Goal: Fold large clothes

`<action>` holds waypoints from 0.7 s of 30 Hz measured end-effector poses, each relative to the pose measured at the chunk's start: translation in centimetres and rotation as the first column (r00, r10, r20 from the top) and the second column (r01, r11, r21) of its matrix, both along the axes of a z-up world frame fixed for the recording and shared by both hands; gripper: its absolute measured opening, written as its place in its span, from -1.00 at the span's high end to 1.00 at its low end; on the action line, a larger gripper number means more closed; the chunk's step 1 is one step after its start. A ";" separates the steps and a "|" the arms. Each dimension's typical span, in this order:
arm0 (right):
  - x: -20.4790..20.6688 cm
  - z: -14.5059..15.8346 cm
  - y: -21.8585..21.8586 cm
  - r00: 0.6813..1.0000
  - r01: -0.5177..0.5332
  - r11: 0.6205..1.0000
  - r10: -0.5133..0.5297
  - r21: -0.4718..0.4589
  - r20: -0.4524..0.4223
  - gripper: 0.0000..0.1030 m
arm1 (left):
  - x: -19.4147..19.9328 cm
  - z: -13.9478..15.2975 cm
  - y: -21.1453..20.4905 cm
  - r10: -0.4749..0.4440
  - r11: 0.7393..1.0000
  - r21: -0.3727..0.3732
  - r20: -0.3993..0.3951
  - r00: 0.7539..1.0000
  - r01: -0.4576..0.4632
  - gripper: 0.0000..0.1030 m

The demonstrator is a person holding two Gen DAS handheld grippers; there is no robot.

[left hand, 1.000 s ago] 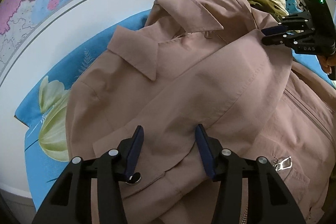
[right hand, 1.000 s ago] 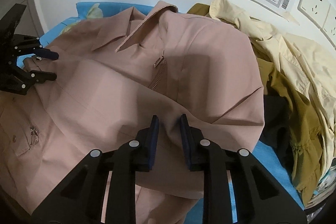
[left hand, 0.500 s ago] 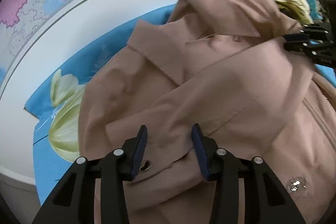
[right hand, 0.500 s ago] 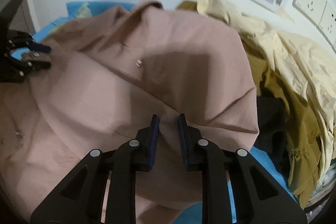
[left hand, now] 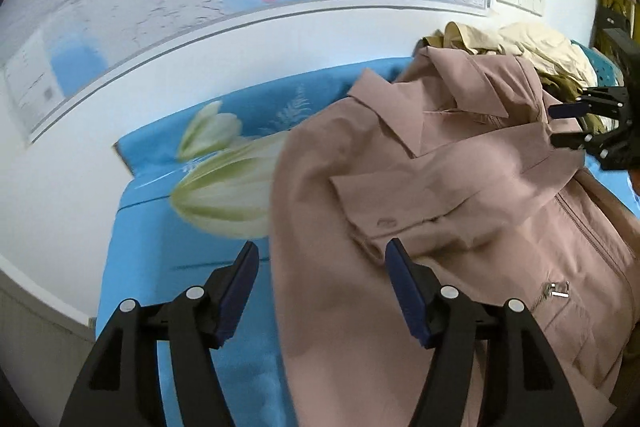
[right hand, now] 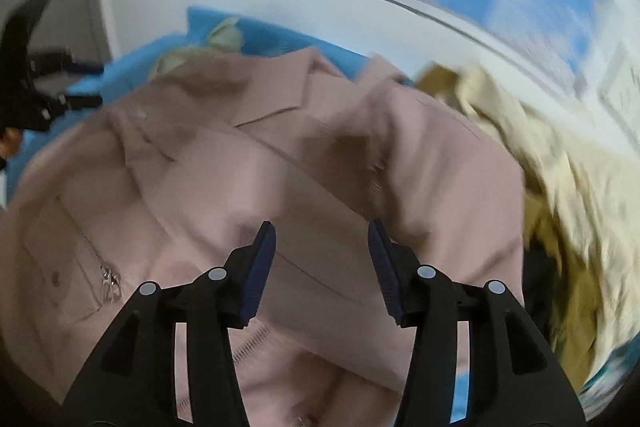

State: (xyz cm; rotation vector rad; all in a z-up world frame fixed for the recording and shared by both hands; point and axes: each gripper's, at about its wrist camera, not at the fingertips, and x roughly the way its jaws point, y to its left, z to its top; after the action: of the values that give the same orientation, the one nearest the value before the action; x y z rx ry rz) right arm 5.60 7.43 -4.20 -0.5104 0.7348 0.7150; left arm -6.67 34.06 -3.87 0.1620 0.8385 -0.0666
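While it lies spread on the blue flowered sheet (left hand: pixel 168 267), the pink jacket (left hand: pixel 440 195) shows its collar up near the wall, one sleeve folded flat across its chest with the cuff pointing left, and a silver zip pull low on the front. Next to it, on the right in the right wrist view, sits a pile of cream and olive clothes (right hand: pixel 560 187). A second ago the left gripper (left hand: pixel 320 283) had the cuff between its pads; now its jaws have just been opening, and the cuff lies free ahead of them. Back then the right gripper (right hand: pixel 322 259) pinched a fold of pink cloth; its jaws have just been opening too, and they hang loose above the jacket, gripping nothing.
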 end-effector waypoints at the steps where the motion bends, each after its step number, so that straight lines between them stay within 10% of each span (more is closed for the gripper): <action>1: -0.5 0.0 1.0 1.000 -0.028 1.000 0.028 -0.001 0.002 0.09 | -0.4 -0.1 0.0 0.001 1.000 -0.006 -0.001 1.000 -0.001 -0.23; 21: -2.4 0.3 3.6 0.996 -0.083 0.997 0.083 0.004 0.016 0.09 | -2.0 -2.0 -0.4 0.044 0.997 -0.058 -0.030 0.999 -0.046 -0.23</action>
State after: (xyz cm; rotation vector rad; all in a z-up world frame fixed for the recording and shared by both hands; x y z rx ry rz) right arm 3.20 11.02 -3.88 -0.5445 0.6997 0.7892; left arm -8.68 33.68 -5.89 0.0872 0.8677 -0.0514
